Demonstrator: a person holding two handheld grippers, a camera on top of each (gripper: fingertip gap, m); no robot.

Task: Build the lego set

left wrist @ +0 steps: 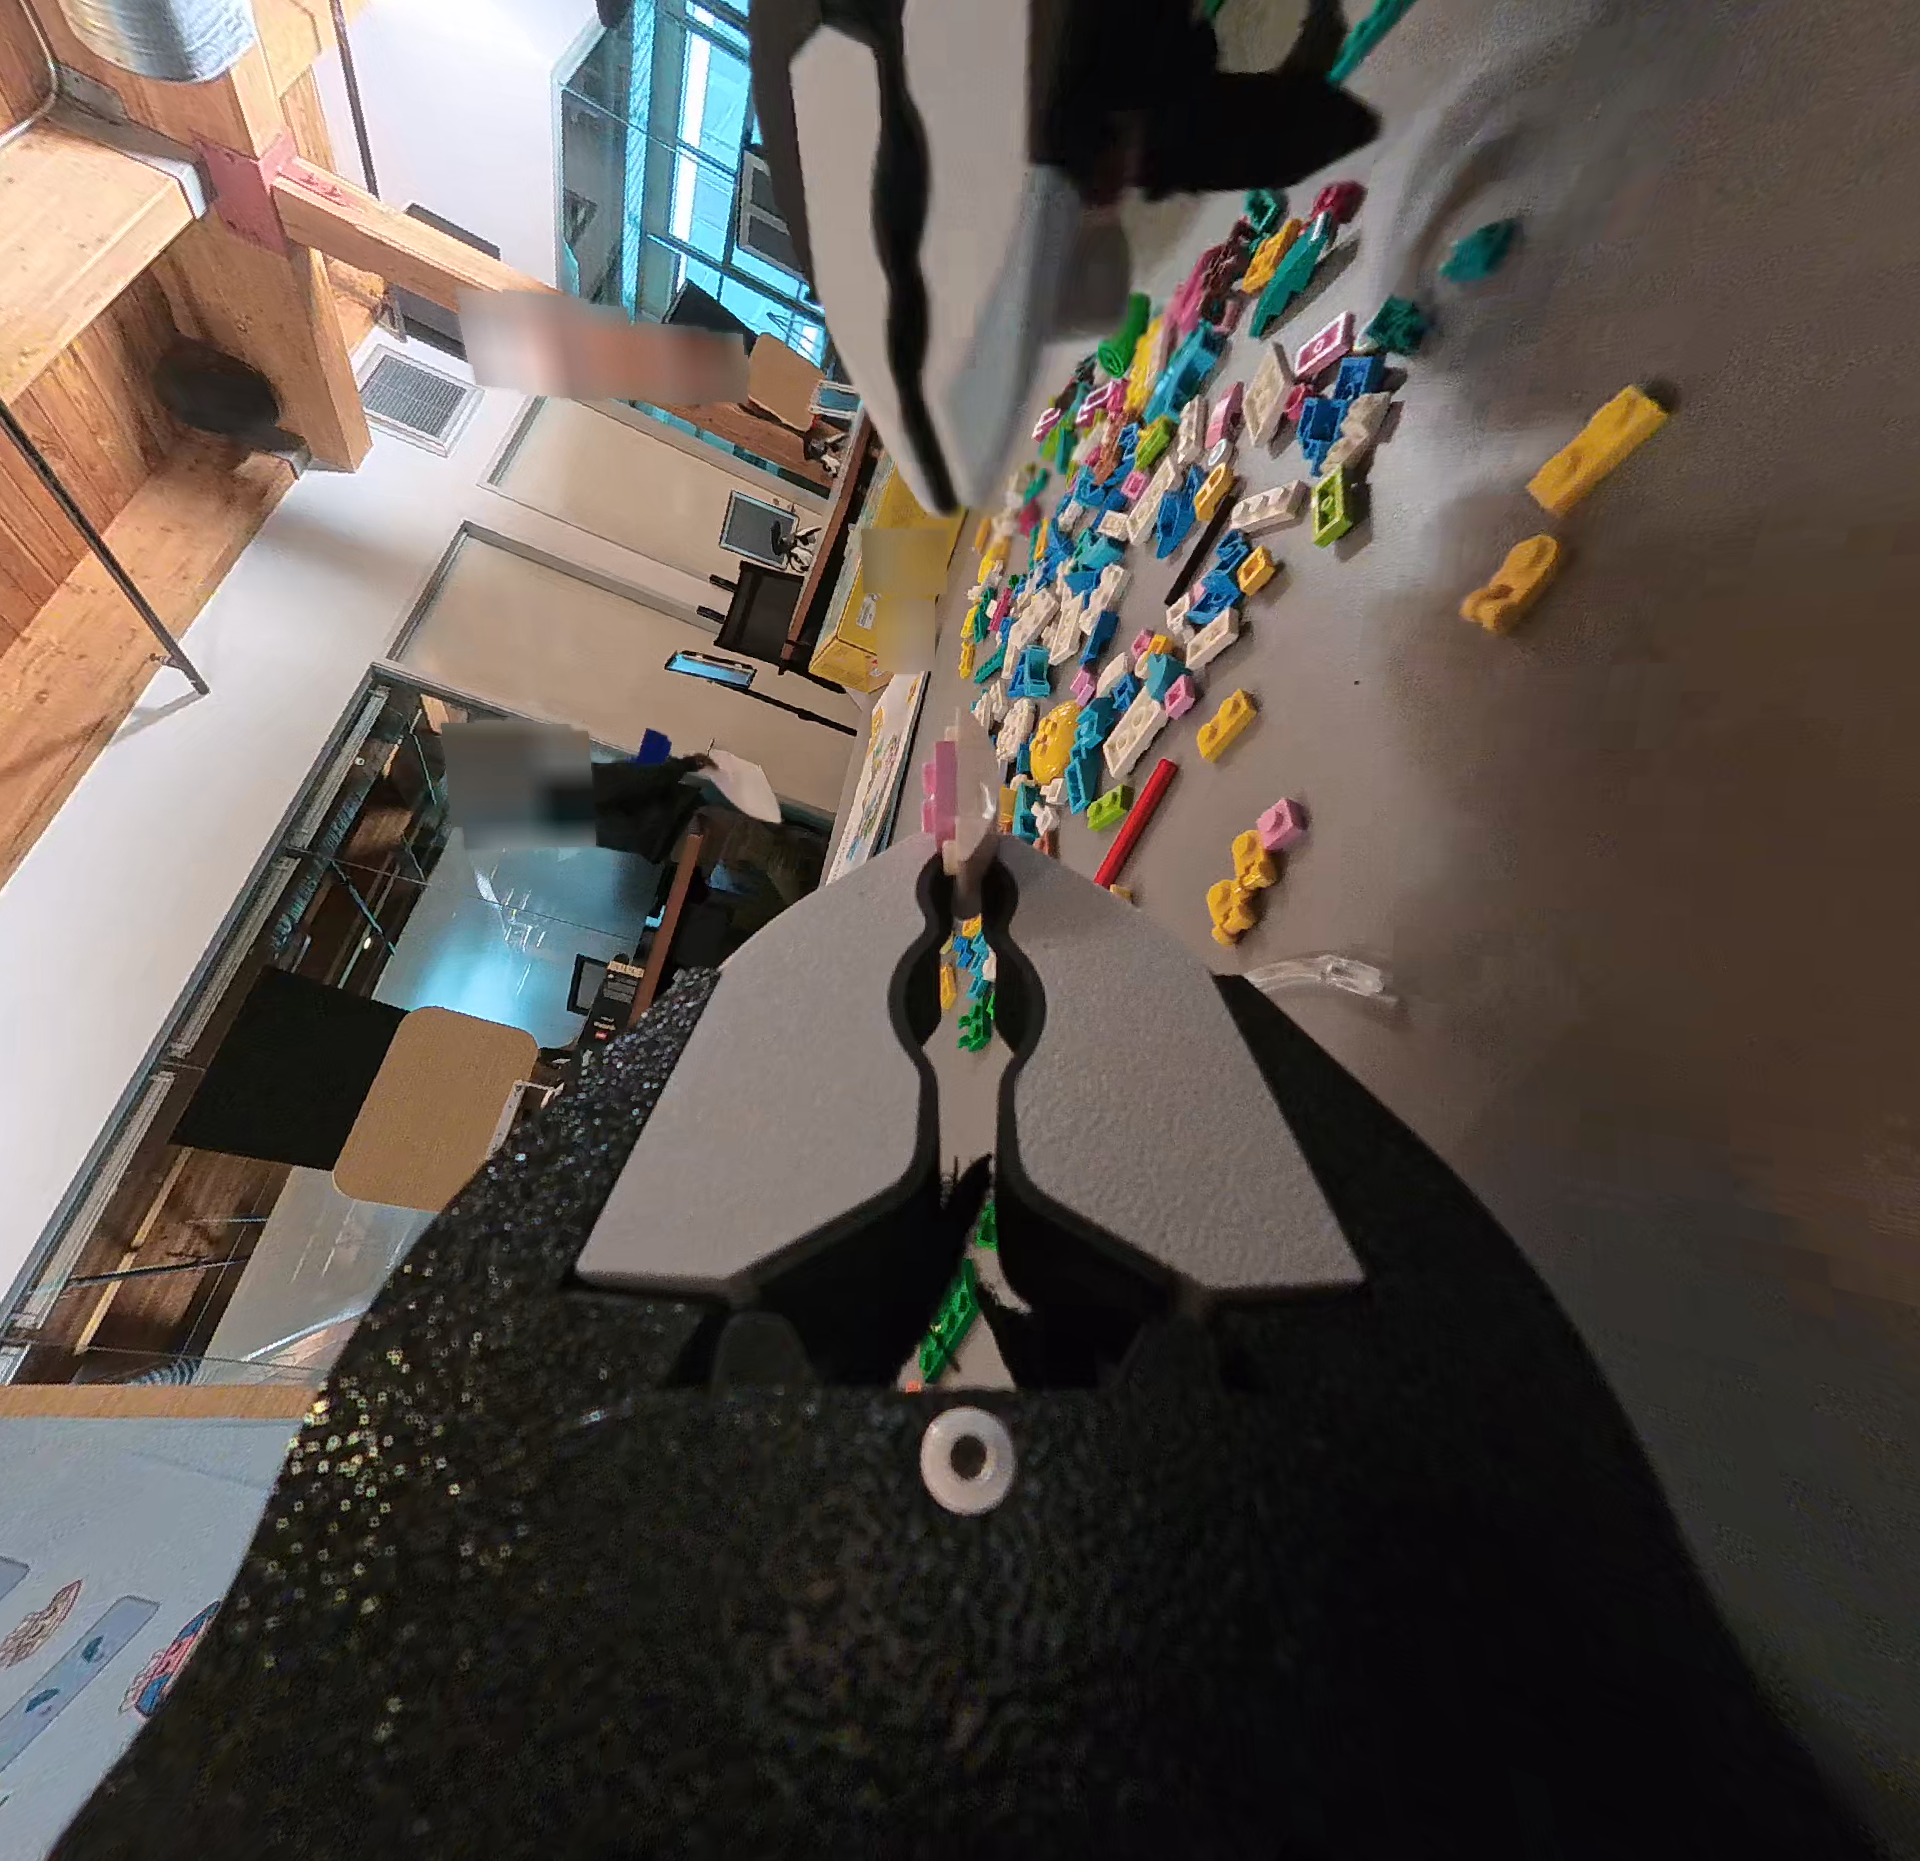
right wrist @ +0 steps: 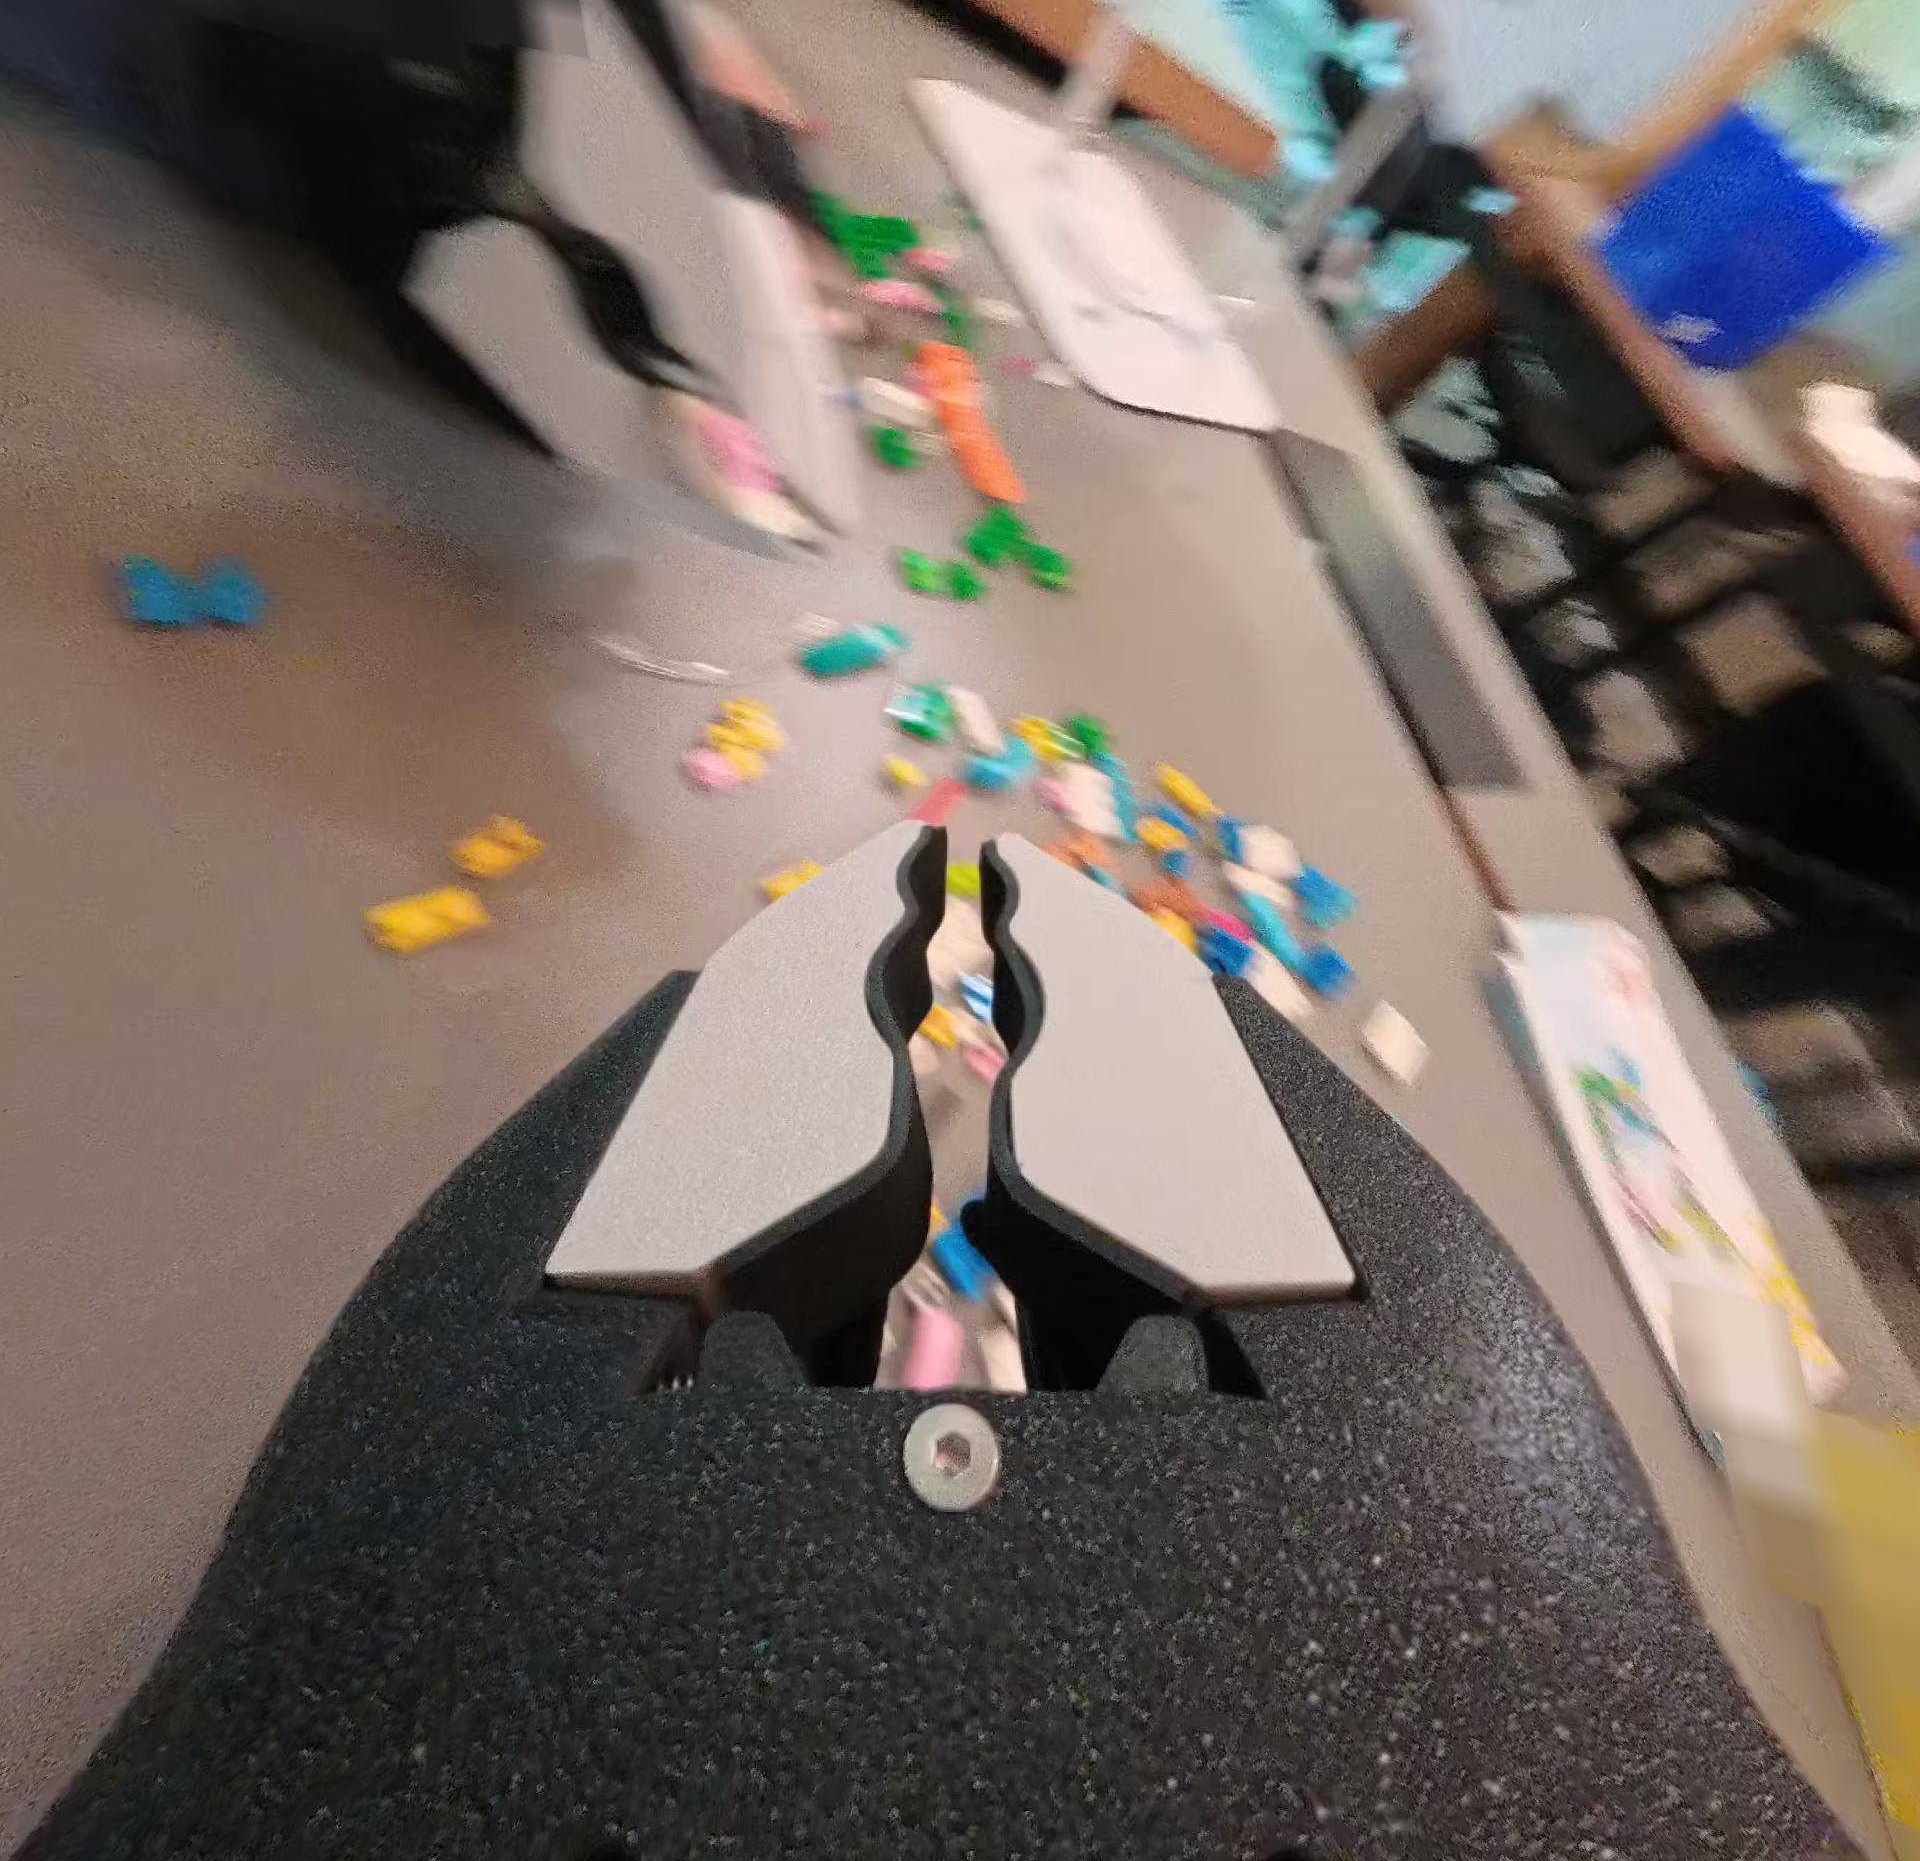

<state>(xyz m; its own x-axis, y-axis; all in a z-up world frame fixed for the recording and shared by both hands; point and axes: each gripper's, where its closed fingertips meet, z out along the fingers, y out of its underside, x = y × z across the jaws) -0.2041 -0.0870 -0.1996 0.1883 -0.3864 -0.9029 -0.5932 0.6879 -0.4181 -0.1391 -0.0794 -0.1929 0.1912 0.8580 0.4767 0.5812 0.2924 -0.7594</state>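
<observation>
My left gripper (left wrist: pixel 961 855) is shut on a small pink and white Lego assembly (left wrist: pixel 956 793) that sticks out past its tips, held above the grey table (left wrist: pixel 1558 980). A big pile of loose coloured bricks (left wrist: pixel 1132 564) lies on the table beyond it. My right gripper (left wrist: pixel 940 492) hangs over the pile, close in front of the left one. In the blurred right wrist view, my right gripper (right wrist: pixel 963 843) has its jaws almost together with a thin gap and nothing between them. There the left gripper (right wrist: pixel 769 502) with the pink piece (right wrist: pixel 727 450) shows at the upper left.
Two yellow bricks (left wrist: pixel 1600 450) lie apart from the pile, and a red rod (left wrist: pixel 1138 819) lies beside it. A yellow box (left wrist: pixel 883 585) and an instruction booklet (left wrist: pixel 883 772) sit behind the pile. Green bricks (right wrist: pixel 987 549), an orange piece (right wrist: pixel 966 419) and the table's edge (right wrist: pixel 1392 606) show in the right wrist view.
</observation>
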